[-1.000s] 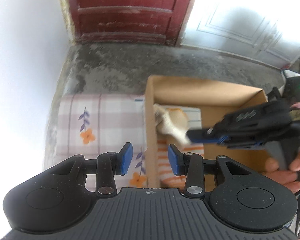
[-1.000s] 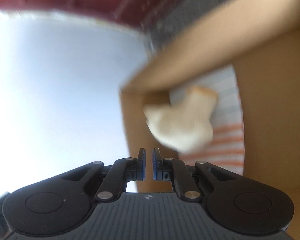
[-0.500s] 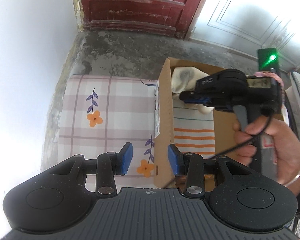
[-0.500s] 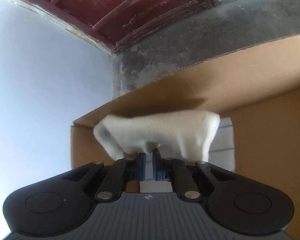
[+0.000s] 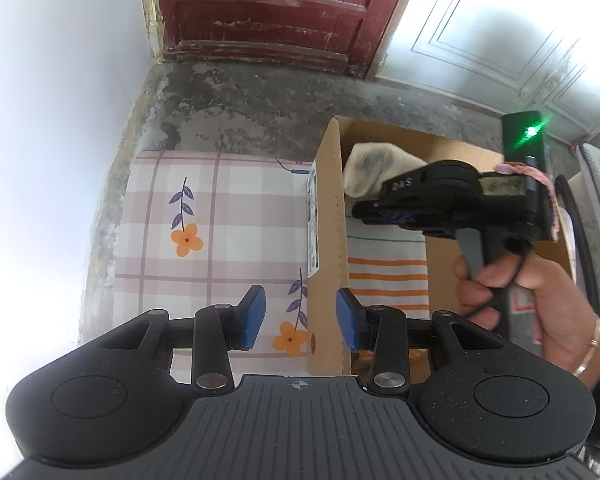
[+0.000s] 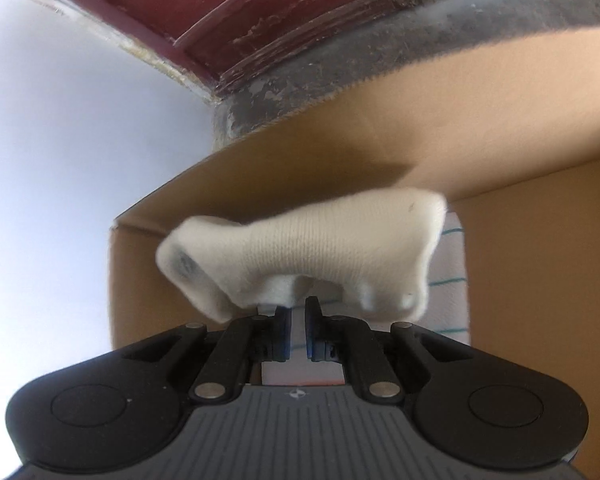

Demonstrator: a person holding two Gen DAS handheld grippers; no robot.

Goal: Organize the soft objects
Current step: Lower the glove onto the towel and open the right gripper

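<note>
Right wrist view, right gripper (image 6: 297, 312) at white sock (image 6: 308, 252), inside cardboard box (image 6: 540, 280)

Two black handheld grippers with blue pads

The left gripper (image 5: 299, 316) has a ribbed dark-grey body, two round black housings at 7 and 5 o'clock, silver pivot screws and blue pads (image 5: 253, 316). The right gripper (image 5: 374, 214), at 3 o'clock in the left view, is black with white lettering, a grey trigger, a black cable, a pink braided cord and a green light. The hand (image 5: 540, 300) wears thin metal bangles.
</note>
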